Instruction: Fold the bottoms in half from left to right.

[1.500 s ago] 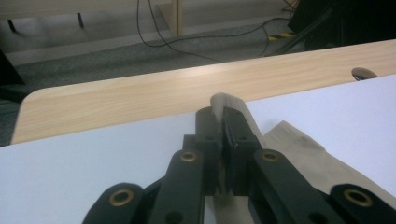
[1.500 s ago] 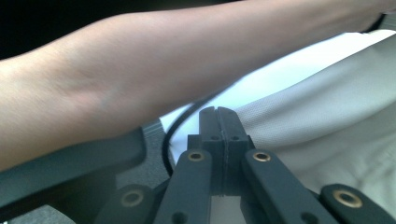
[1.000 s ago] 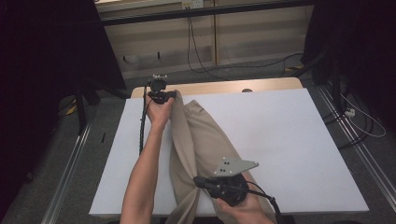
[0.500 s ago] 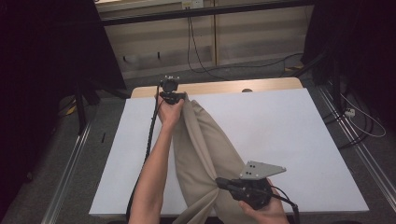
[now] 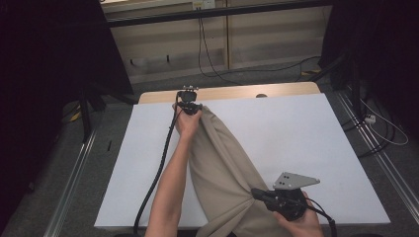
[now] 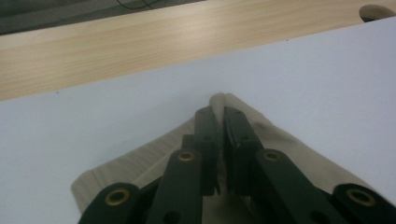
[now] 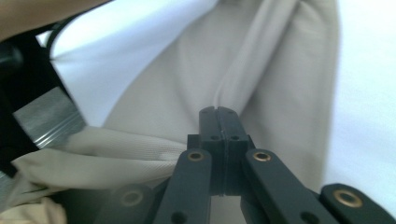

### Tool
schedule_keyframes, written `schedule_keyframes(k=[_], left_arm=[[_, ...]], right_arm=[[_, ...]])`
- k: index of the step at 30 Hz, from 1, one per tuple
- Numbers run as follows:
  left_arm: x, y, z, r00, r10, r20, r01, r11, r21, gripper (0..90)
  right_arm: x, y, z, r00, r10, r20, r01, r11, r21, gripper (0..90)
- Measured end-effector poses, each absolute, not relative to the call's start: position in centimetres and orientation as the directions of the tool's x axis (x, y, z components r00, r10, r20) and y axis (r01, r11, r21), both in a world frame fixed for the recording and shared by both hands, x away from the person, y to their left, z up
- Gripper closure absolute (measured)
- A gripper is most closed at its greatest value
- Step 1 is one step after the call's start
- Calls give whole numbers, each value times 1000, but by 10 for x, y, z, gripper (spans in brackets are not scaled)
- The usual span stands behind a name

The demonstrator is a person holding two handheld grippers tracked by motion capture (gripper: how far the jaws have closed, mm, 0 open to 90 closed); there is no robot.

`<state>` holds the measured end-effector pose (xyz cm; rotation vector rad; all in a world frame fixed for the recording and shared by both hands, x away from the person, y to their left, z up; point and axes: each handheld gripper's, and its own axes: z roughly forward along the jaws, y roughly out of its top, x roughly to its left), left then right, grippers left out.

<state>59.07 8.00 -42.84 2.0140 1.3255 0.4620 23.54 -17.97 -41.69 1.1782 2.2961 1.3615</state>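
white table (image 5: 306, 128), wood edge (image 5: 286, 90); grey floor (image 5: 276, 74), dark surroundings.

A white sheet (image 5: 296, 133) covers the wooden table (image 5: 232, 93) — cables (image 5: 207, 49) trail across the floor behind.

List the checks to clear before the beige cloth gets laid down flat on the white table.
1. Left gripper clamped on the beige cloth at its far tip: ok.
2. Right gripper clamped on the cloth's near end: ok.
3. Cloth stretched between both grippers: ok.
4. Cloth free of folds: not ok, bunched near the right gripper.
5. Cloth wholly on the white table: not ok, the near end hangs over the edge.
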Motion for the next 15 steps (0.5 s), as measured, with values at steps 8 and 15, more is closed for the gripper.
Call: schedule_keyframes(k=[8,15], left_arm=[[593,68,-437,457,882,-115,644,-238,727,708],[583,70,-427,454,882,-124,621,-214,754,405]], right_arm=[[242,-200,-430,-613,771,171,566,278,776,900],[243,-209,-436,-578,800,158,601,288,746,894]])
